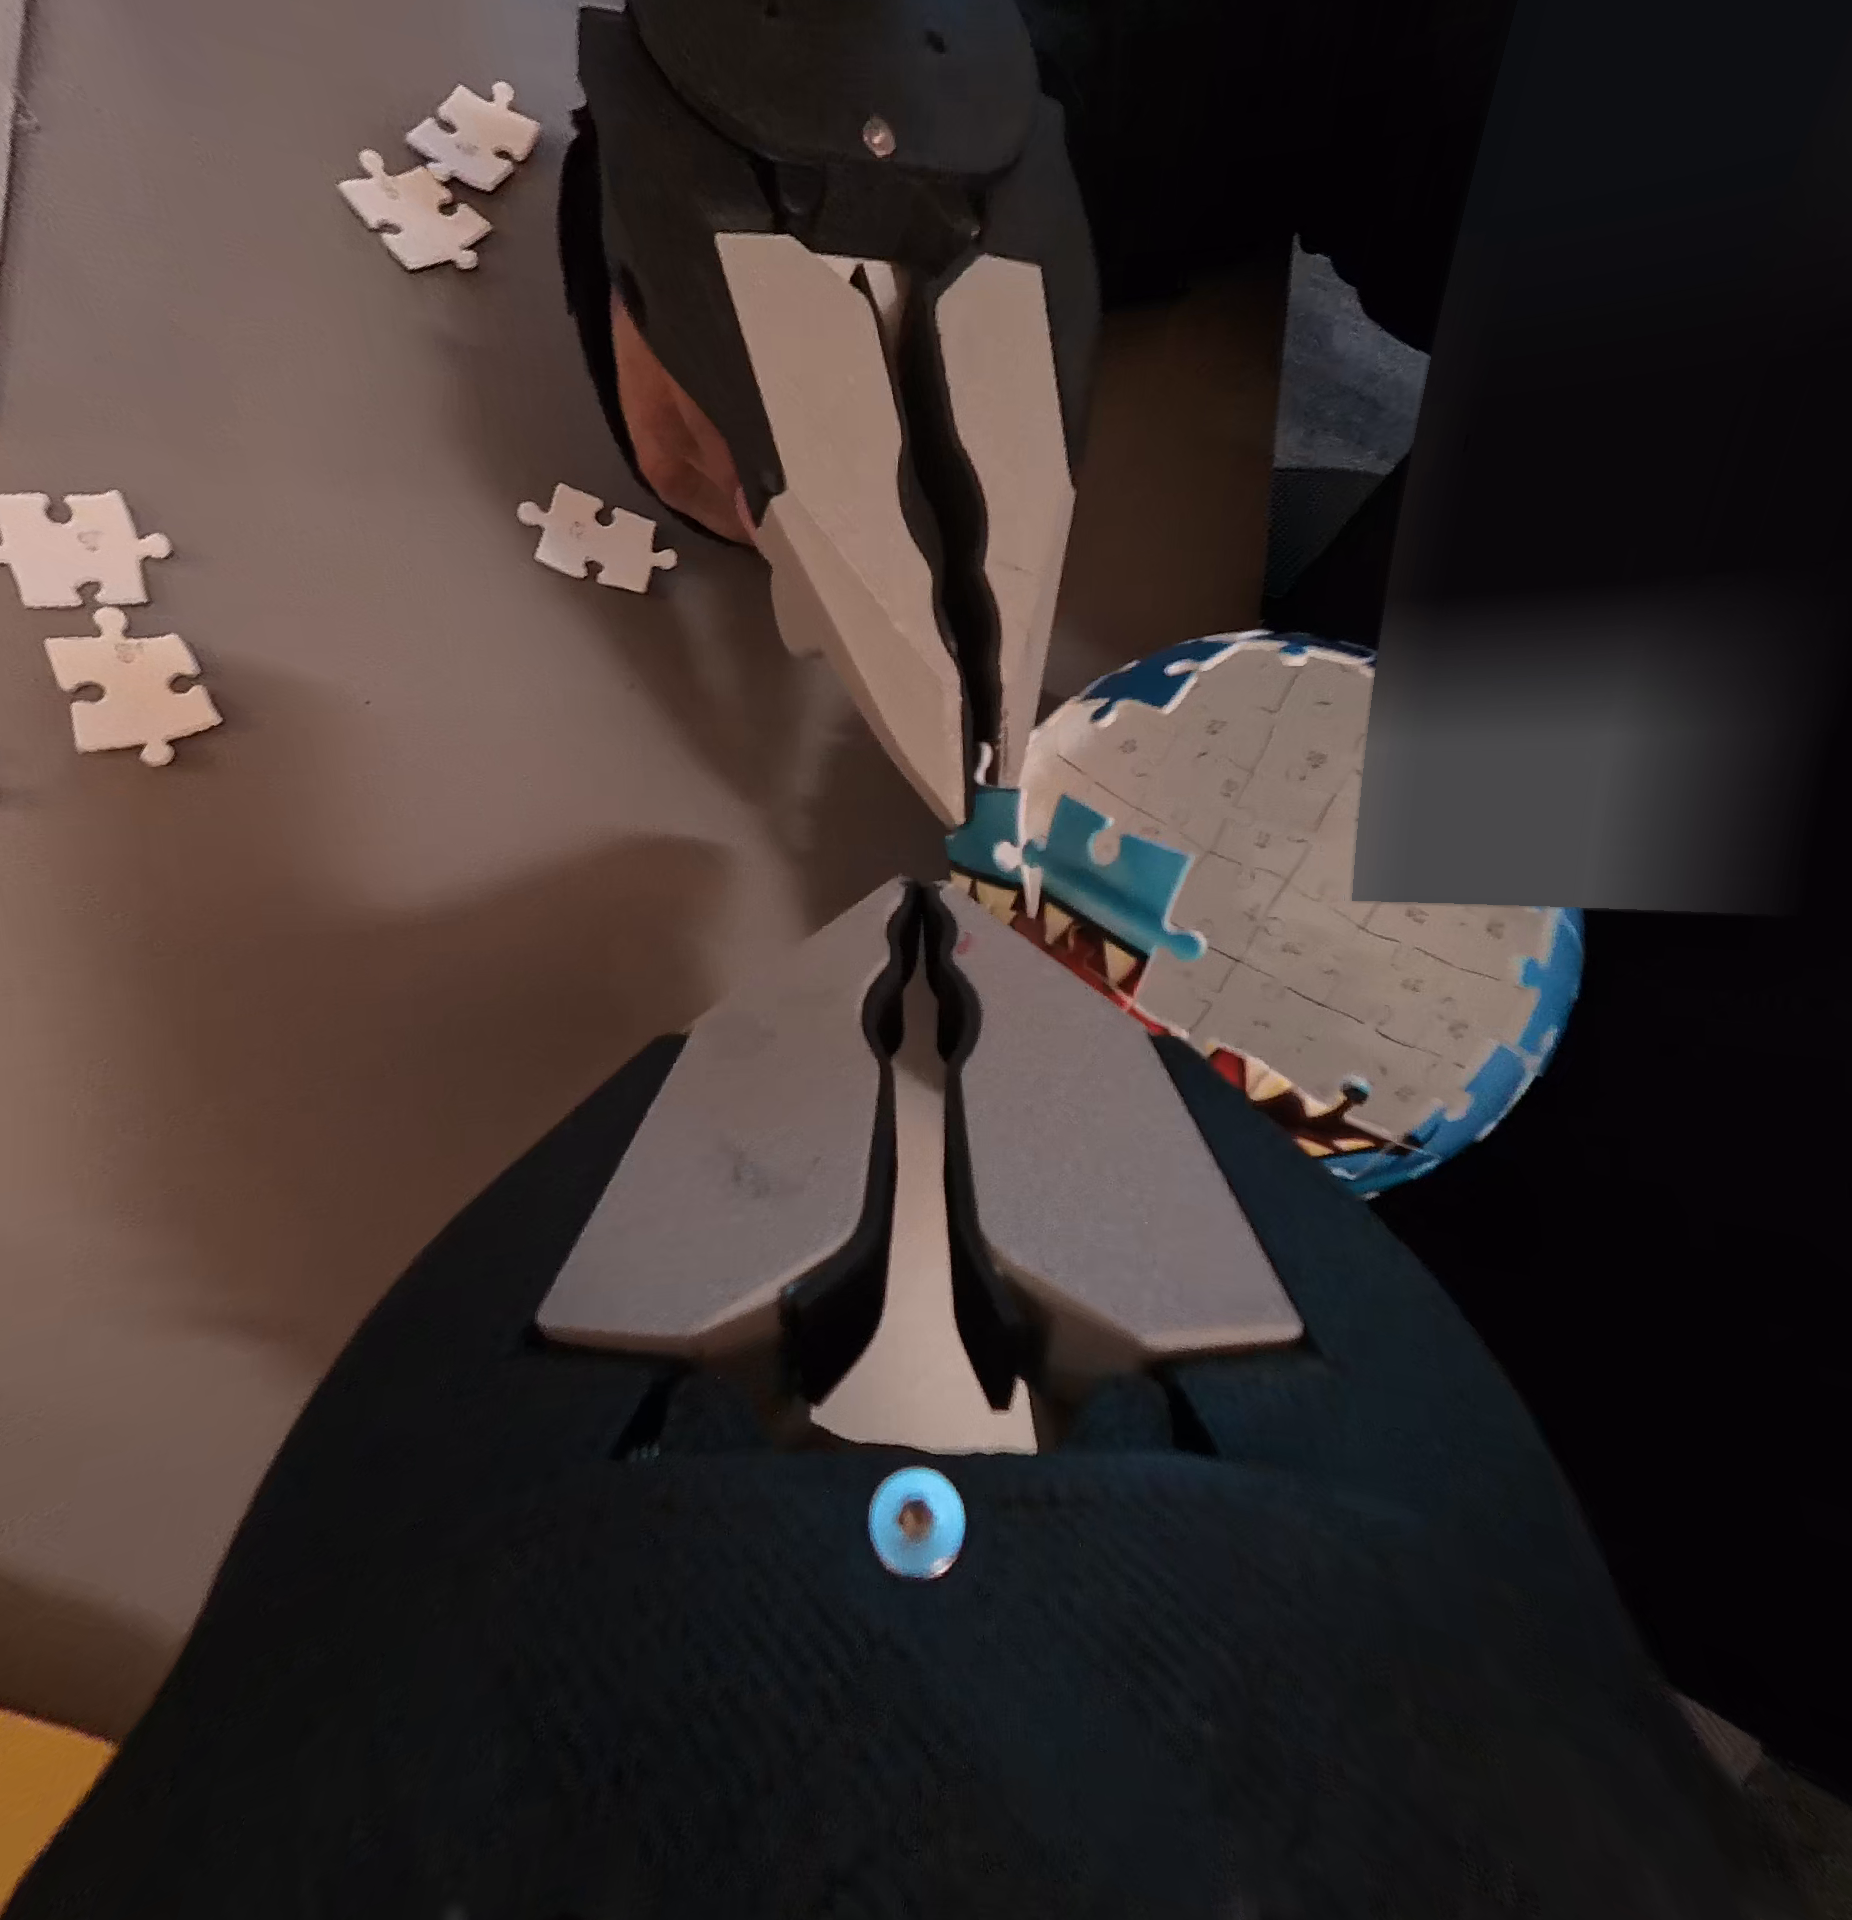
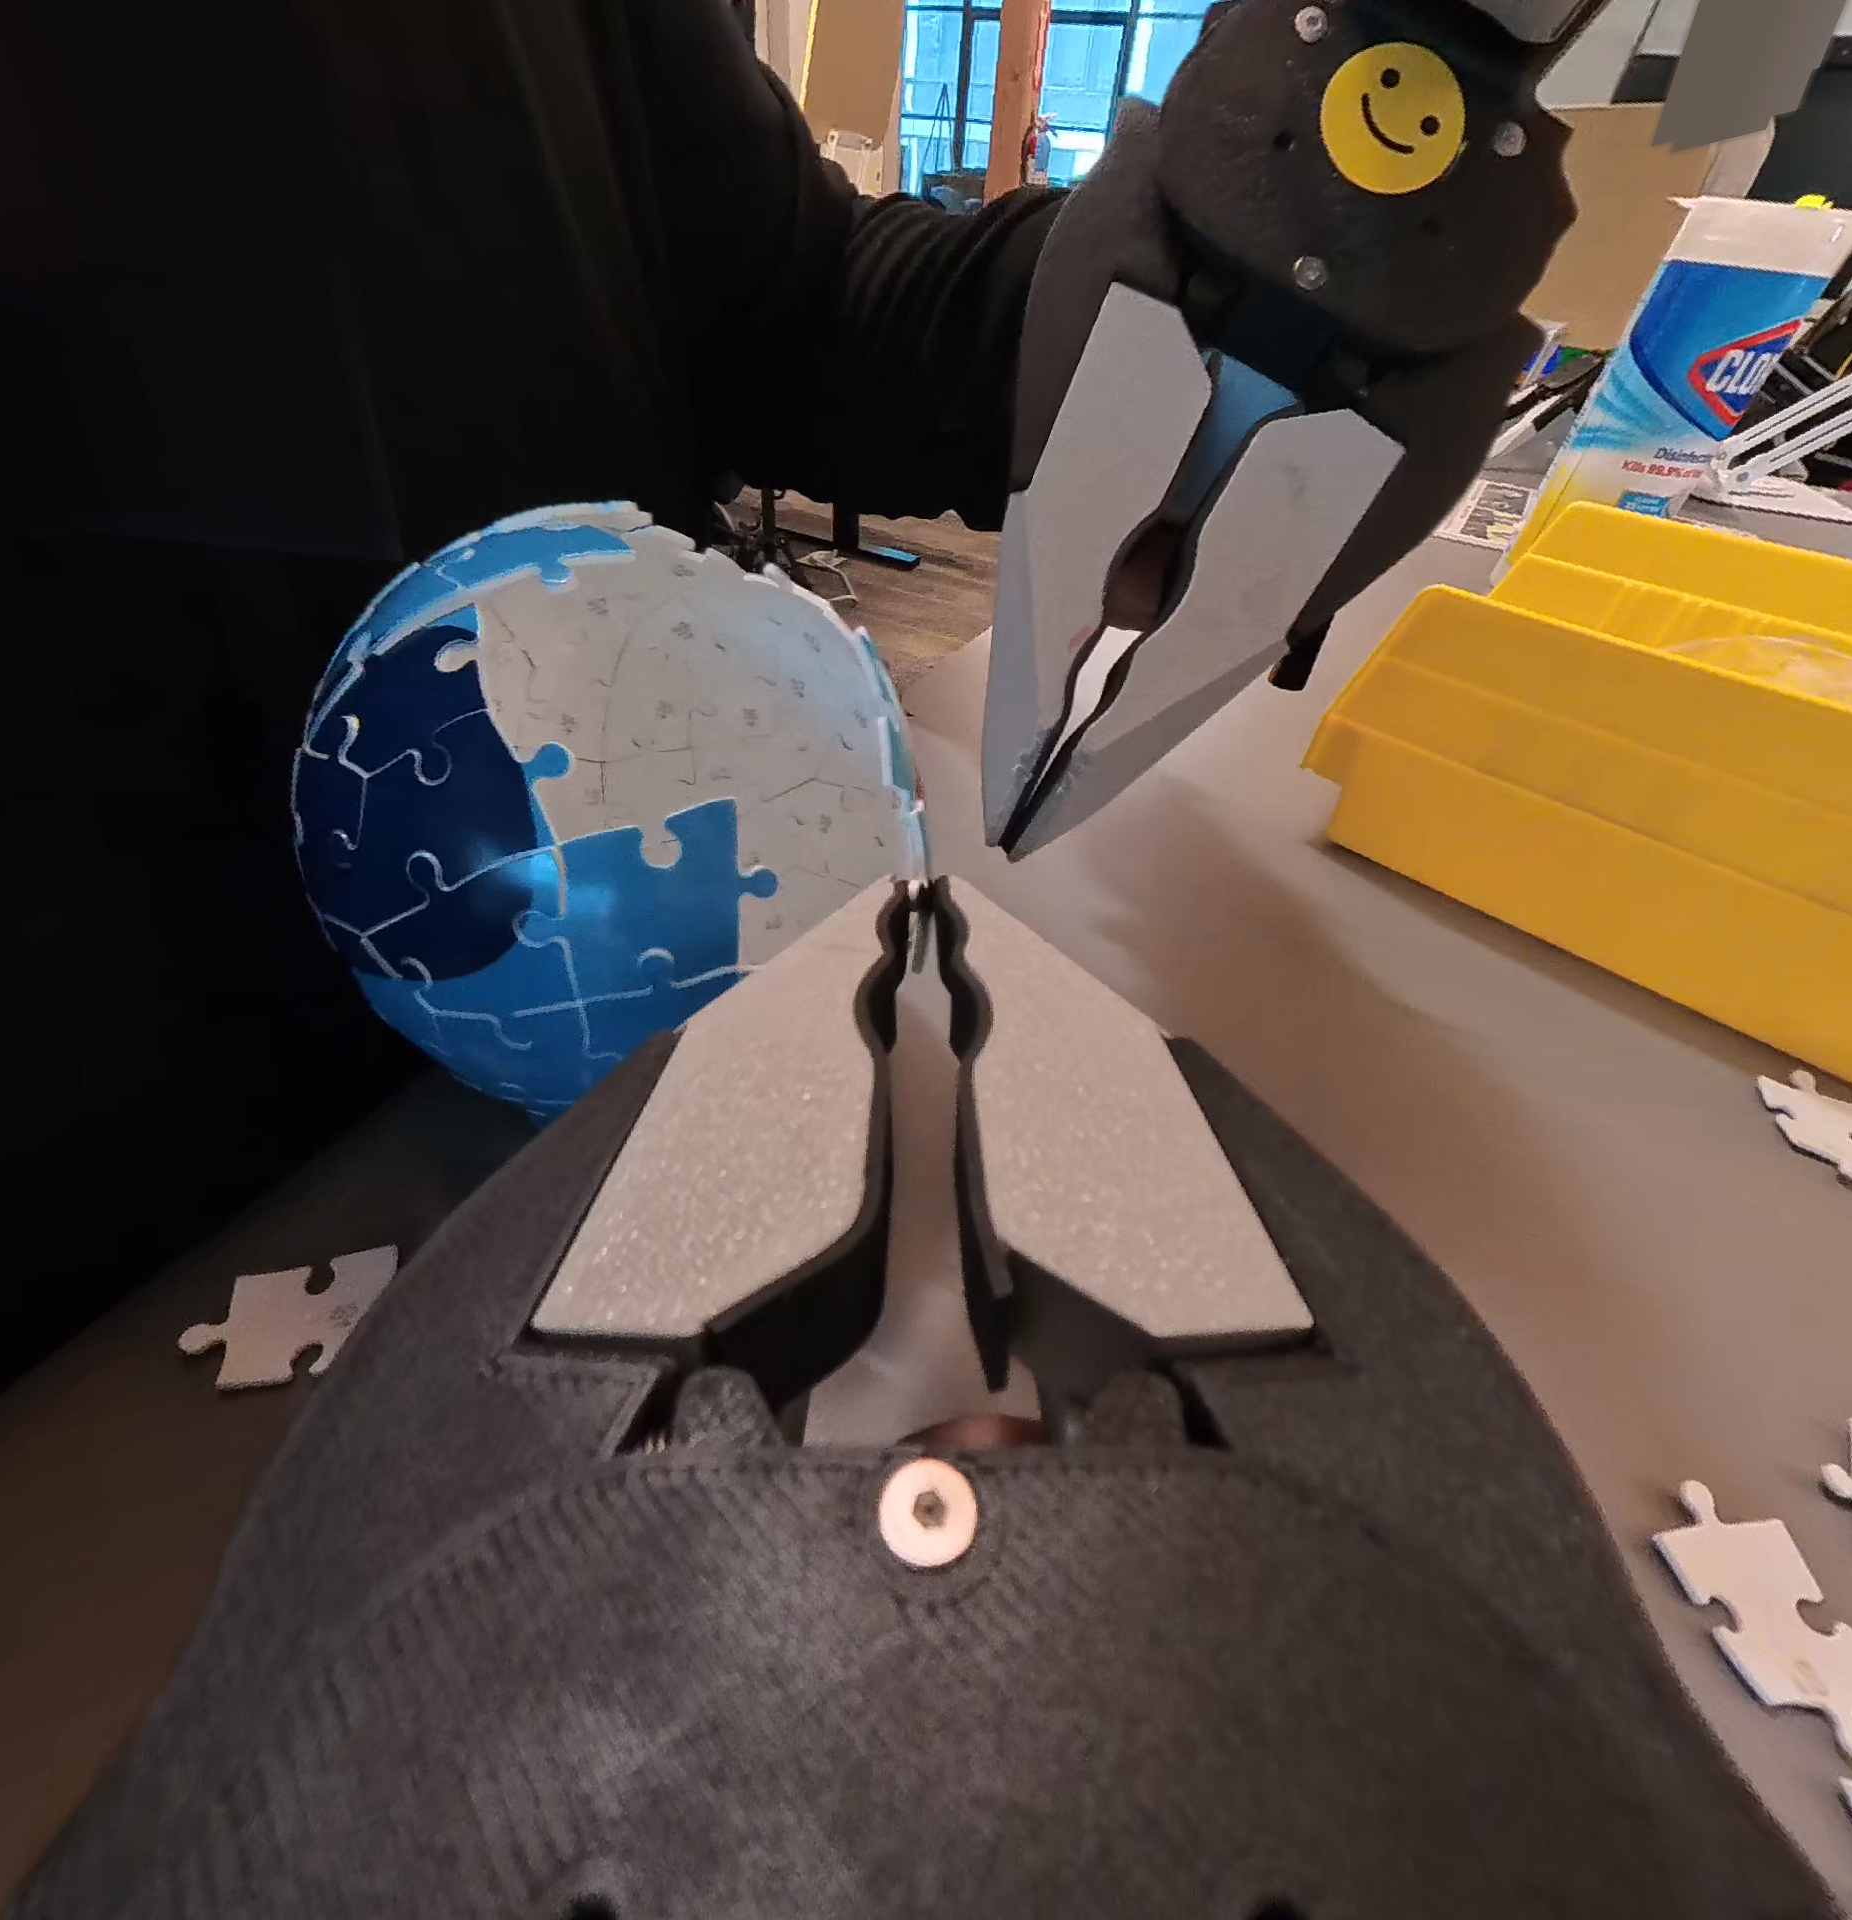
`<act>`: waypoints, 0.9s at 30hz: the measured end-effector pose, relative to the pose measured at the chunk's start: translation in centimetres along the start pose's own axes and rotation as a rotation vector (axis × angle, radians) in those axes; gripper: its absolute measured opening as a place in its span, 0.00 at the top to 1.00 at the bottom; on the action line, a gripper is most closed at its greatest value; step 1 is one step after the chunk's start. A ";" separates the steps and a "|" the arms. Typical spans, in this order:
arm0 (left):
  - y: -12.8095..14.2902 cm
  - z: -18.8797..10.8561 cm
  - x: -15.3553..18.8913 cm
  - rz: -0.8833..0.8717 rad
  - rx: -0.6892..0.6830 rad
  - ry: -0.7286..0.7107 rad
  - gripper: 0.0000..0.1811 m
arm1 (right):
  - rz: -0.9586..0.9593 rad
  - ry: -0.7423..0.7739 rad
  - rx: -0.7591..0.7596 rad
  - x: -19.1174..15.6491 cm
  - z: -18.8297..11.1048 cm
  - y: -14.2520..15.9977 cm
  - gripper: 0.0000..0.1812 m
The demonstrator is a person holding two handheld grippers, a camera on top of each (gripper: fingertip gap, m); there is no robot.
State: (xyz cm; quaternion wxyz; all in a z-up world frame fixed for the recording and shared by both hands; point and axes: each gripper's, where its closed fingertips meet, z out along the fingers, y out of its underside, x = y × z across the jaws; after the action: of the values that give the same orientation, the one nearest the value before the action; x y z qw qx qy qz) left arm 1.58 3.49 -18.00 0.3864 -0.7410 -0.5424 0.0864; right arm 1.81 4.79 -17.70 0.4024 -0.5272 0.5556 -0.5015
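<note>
Both grippers pinch the rim of a half-built puzzle ball (image 2: 610, 790): left gripper (image 1: 924, 894), right gripper (image 2: 917, 891). Yellow bins (image 2: 1608, 769) nearby, contents unclear.

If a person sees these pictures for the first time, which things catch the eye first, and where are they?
The half-built spherical puzzle, blue outside and white inside, hangs past the table edge. The right gripper is shut on its rim, and the left gripper, also shut, points at that spot. Yellow bins stand to the right, and loose puzzle pieces lie white side up.
</note>
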 end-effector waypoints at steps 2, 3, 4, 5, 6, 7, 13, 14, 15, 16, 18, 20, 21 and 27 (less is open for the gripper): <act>-0.1 0.0 0.3 0.005 0.001 0.015 1.00 | -0.011 0.002 -0.004 -0.1 0.0 0.0 0.99; -0.2 0.0 0.4 0.010 0.001 0.026 1.00 | -0.017 0.004 -0.007 -0.1 0.0 0.0 0.99; -0.2 0.0 0.7 0.015 0.002 0.037 1.00 | -0.023 0.005 -0.012 -0.1 0.0 0.0 0.99; -0.2 0.0 0.9 0.020 0.002 0.050 1.00 | -0.030 0.005 -0.017 -0.1 0.0 0.0 0.99; -0.3 0.0 1.1 0.024 0.001 0.059 1.00 | -0.038 0.006 -0.023 -0.1 0.0 0.0 0.99; -0.3 0.0 1.2 0.030 0.000 0.067 1.00 | -0.049 0.009 -0.029 -0.2 0.0 0.0 0.99; -0.4 0.1 1.6 0.050 -0.003 0.101 1.00 | -0.090 0.018 -0.051 -0.4 0.1 -0.1 0.99; -0.4 0.2 1.6 0.048 -0.003 0.106 1.00 | -0.093 0.020 -0.053 -0.4 0.1 -0.1 0.99; -0.3 0.3 1.5 0.043 -0.005 0.112 1.00 | -0.096 0.022 -0.055 -0.4 0.1 -0.1 0.99; -0.2 0.3 1.4 0.036 -0.007 0.118 1.00 | -0.096 0.021 -0.056 -0.4 0.1 -0.1 0.98; 0.0 0.4 1.4 0.022 -0.010 0.129 1.00 | -0.094 0.020 -0.058 -0.4 0.2 -0.1 0.98; 0.0 0.4 1.3 0.019 -0.007 0.128 1.00 | -0.090 0.018 -0.057 -0.4 0.2 -0.1 0.98; 0.0 0.4 1.3 0.021 -0.006 0.126 1.00 | -0.090 0.017 -0.057 -0.5 0.2 -0.1 0.98; 0.1 0.5 1.2 0.012 -0.004 0.126 1.00 | -0.090 0.023 -0.057 -0.4 0.4 -0.3 0.97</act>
State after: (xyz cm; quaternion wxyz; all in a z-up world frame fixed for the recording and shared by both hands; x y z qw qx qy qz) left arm 1.84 4.75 -18.06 0.4179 -0.7489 -0.5128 0.0410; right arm 2.34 5.19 -17.56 0.3580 -0.5571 0.5501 -0.5089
